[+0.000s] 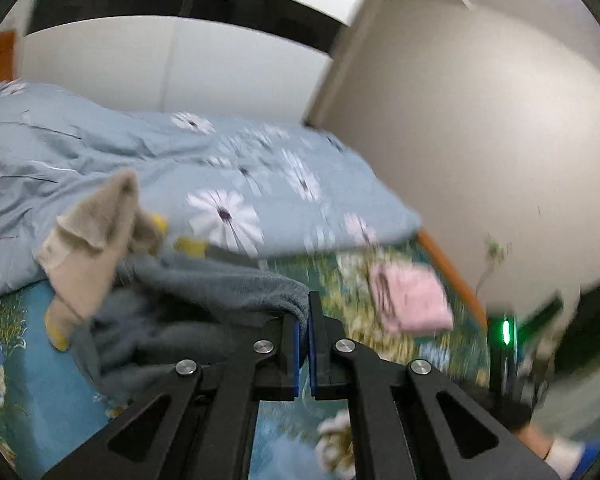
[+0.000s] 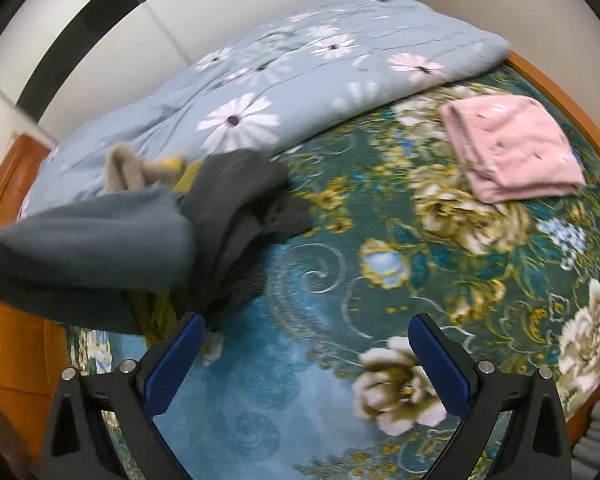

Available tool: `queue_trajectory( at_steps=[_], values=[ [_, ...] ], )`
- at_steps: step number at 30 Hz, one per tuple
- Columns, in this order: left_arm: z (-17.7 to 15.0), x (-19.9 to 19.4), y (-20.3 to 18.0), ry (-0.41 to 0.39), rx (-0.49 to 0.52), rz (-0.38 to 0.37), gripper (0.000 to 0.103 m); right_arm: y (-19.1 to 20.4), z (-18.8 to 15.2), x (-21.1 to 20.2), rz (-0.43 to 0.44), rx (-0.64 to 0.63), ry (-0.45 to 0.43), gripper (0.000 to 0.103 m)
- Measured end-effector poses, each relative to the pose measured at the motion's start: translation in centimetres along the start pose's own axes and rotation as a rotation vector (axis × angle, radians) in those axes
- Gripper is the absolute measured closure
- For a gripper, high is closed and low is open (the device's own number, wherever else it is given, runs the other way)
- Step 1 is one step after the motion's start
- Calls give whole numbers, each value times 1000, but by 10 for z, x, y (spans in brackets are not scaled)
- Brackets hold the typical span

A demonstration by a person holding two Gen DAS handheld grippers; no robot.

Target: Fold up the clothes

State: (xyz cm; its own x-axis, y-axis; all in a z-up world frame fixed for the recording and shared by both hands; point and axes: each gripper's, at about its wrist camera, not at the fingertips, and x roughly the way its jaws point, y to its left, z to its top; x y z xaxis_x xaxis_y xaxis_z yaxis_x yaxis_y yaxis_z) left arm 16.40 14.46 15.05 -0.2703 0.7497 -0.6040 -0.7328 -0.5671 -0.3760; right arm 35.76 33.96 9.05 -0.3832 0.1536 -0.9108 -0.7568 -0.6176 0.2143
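My left gripper point(image 1: 307, 320) is shut on an edge of a grey fleece garment point(image 1: 204, 292) and holds it lifted over the bed. The same grey garment point(image 2: 100, 248) hangs blurred at the left of the right wrist view. A beige garment point(image 1: 96, 248) with yellow patches lies in the pile behind it, and it also shows in the right wrist view point(image 2: 128, 172). My right gripper point(image 2: 304, 356) is open and empty above the floral sheet point(image 2: 340, 280), just right of the grey cloth. A folded pink garment point(image 2: 512, 148) lies at the far right of the bed; it also shows in the left wrist view point(image 1: 412, 300).
A light blue flowered duvet point(image 2: 300, 60) is bunched along the far side of the bed. An orange wooden bed frame point(image 2: 556, 88) runs along the right edge and another part point(image 2: 16, 360) at the left. White walls stand behind. The other gripper body with a green light point(image 1: 506, 332) is at right.
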Motion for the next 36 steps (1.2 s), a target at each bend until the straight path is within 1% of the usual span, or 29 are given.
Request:
queue_trajectory(
  at_steps=[3,5,8,11,12,14,16,18,20,21,22,24,27,28,31,34,36],
  values=[
    [13,-14,-13,-35,-16,14,101,-23,6,-8,28,27,-13,0],
    [5,-15,-42,-21,33,-4,101,-35,8,-9,43,38,-12,0],
    [-25,18,-59,98,-5,-10,100,-53,6,-4,67,67,4,0],
    [-55,53,-74,221,-48,-15,100,-71,1,3,79,89,42,0],
    [-69,70,-71,278,-66,21,100,-76,0,4,82,90,50,0],
    [-93,98,-61,359,-101,85,100,-84,-2,4,80,77,57,0],
    [-114,114,-49,407,-142,137,100,-92,-4,6,78,66,68,0],
    [-114,106,-40,397,-178,144,100,-98,-5,9,82,63,83,0],
    [-114,97,-32,384,-215,149,88,-100,-3,13,89,54,94,0],
    [-114,92,-28,377,-233,151,68,-99,-1,17,97,47,99,0],
    [-114,87,-24,370,-251,154,53,-97,1,20,105,38,103,0],
    [-113,78,-15,356,-287,158,51,-87,3,30,129,11,119,0],
    [-112,64,5,321,-306,256,50,-53,4,52,175,-55,148,0],
    [-112,57,13,310,-320,295,50,-36,6,62,195,-92,164,0],
    [-122,37,37,293,-377,374,50,21,10,92,245,-216,206,0],
    [-135,18,60,284,-434,457,50,82,12,118,278,-341,216,0],
    [-142,9,74,286,-472,487,50,115,14,135,289,-396,244,0]
  ],
)
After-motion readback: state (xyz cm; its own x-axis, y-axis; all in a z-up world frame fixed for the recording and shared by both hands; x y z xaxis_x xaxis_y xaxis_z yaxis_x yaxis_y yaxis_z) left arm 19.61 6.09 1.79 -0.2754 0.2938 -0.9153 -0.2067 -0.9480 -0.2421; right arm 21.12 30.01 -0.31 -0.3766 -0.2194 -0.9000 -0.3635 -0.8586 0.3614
